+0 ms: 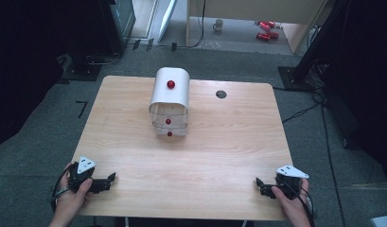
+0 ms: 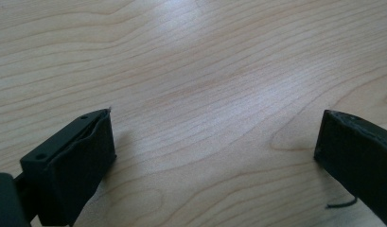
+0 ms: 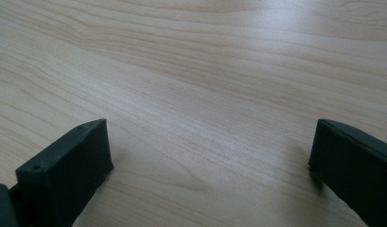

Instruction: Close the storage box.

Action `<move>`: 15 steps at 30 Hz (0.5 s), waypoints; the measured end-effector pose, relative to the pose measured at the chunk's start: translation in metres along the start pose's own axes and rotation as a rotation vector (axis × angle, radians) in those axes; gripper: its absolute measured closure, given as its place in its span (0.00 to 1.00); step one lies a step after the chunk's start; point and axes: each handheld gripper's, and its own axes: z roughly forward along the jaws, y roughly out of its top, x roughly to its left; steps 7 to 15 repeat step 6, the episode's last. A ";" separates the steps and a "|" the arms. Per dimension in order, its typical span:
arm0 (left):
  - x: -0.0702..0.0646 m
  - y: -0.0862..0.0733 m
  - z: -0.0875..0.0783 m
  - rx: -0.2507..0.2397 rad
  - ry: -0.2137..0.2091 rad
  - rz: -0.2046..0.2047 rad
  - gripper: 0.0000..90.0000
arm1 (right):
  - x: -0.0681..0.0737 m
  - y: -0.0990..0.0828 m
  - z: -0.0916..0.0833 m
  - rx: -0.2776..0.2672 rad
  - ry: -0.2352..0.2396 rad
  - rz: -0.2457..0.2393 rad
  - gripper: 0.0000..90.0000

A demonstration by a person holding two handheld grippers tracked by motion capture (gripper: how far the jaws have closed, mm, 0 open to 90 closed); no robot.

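Observation:
A small white drawer unit (image 1: 169, 100) with red round knobs (image 1: 171, 84) stands at the far middle of the wooden table (image 1: 134, 156); its lower clear drawers stick out toward me. My left gripper (image 1: 109, 179) rests at the near left corner of the table, held in a hand, its jaws wide open over bare wood (image 2: 215, 118). At the near right edge my right gripper (image 1: 260, 186) lies in the other hand, its jaws also wide open with nothing between them (image 3: 210, 127). Both grippers are far from the drawer unit.
A round cable hole (image 1: 221, 94) sits in the tabletop right of the drawer unit. Beyond the table lie grey carpet, black stands at both sides, a mug (image 1: 218, 24) and red cans (image 1: 265, 29) on the floor.

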 end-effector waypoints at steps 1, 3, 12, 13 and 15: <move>0.000 0.000 0.000 0.000 0.000 0.000 0.00 | 0.000 0.000 0.000 -0.001 0.000 0.002 0.00; 0.000 0.000 0.000 0.000 0.000 0.000 0.00 | 0.000 0.000 0.000 -0.001 0.000 0.001 0.00; 0.000 0.000 0.000 0.000 0.000 0.000 0.00 | 0.000 0.000 0.000 -0.001 0.000 0.001 0.00; 0.000 0.000 0.000 0.000 0.000 0.000 0.00 | 0.000 0.000 0.000 -0.001 0.000 0.001 0.00; 0.000 0.000 0.000 0.000 0.000 0.000 0.00 | 0.000 0.000 0.000 -0.001 0.000 0.001 0.00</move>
